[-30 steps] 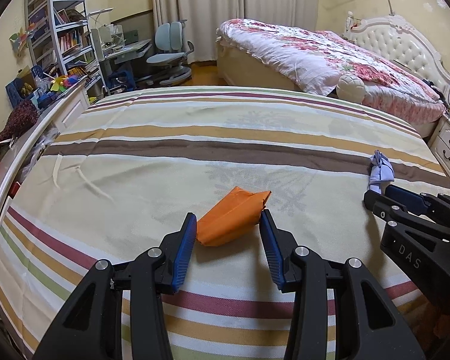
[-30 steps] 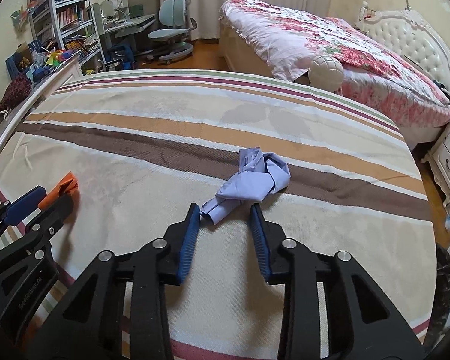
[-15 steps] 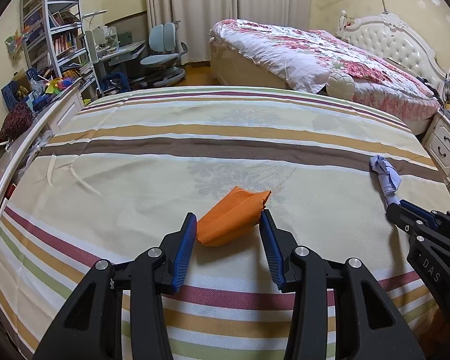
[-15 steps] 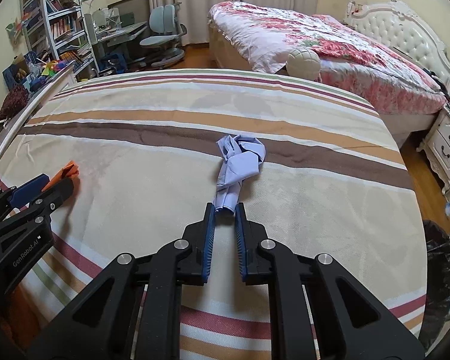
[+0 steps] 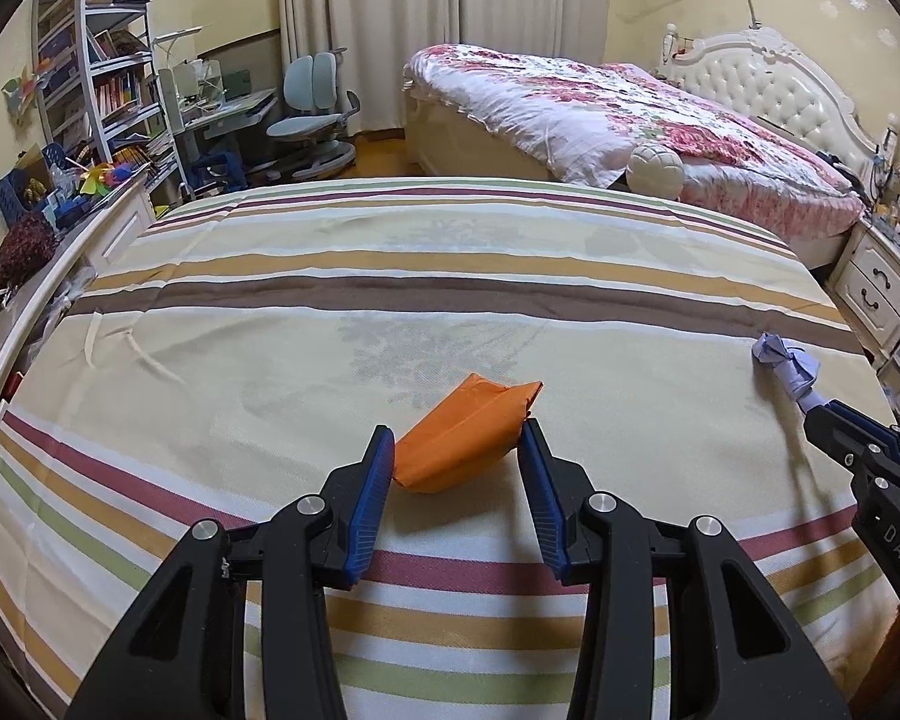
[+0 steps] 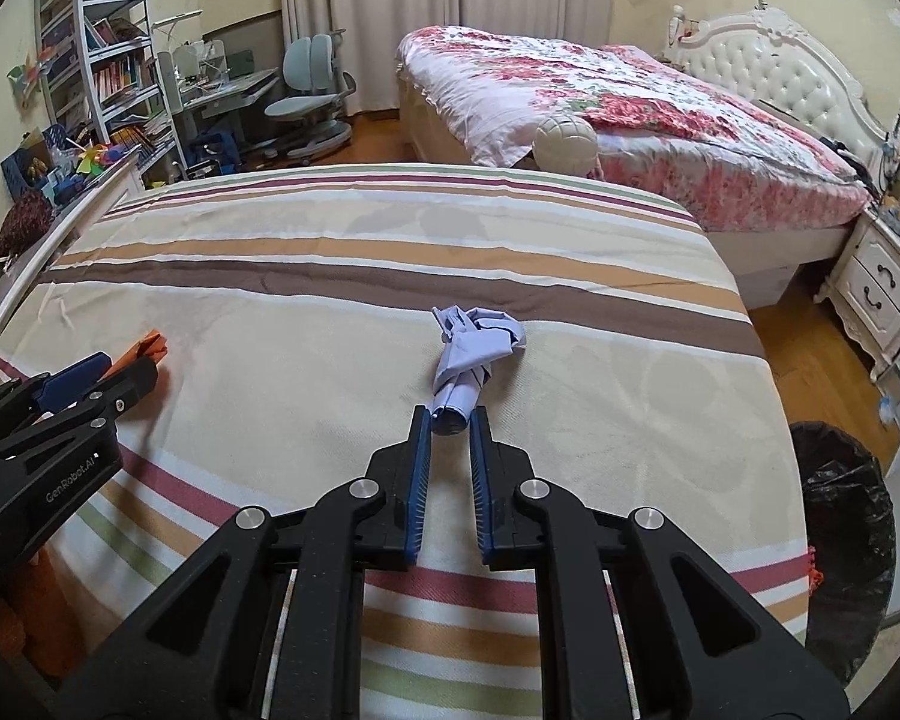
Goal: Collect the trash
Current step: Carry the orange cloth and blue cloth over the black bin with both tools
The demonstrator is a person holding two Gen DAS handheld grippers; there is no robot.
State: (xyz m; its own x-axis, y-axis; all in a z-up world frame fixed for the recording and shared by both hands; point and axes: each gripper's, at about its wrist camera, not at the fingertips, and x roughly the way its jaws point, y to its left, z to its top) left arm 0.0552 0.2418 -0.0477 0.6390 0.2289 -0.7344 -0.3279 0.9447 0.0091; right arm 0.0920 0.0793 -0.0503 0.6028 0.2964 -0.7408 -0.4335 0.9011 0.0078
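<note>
An orange folded paper [image 5: 450, 450] sits between the blue pads of my left gripper [image 5: 456, 435], which is shut on it just above the striped bedspread [image 5: 450, 276]. In the right wrist view only its tip [image 6: 153, 345] shows, beyond the left gripper [image 6: 99, 369]. A crumpled lavender paper [image 6: 477, 339] trails forward on the bedspread. My right gripper [image 6: 450, 417] is shut on its near twisted end. In the left wrist view this lavender paper [image 5: 789, 360] hangs from the right gripper [image 5: 834, 420] at the far right.
A bin lined with a black bag [image 6: 840, 516] stands on the floor off the bed's right edge. A second bed with a floral cover [image 5: 630, 114] lies beyond. A white nightstand [image 6: 882, 288] is at right, shelves and a desk [image 5: 108, 96] at left.
The right jaws closed on the lavender paper's near end and pulled it back to the right, stretching it out. The orange paper stayed between the left pads as that gripper shifted slightly.
</note>
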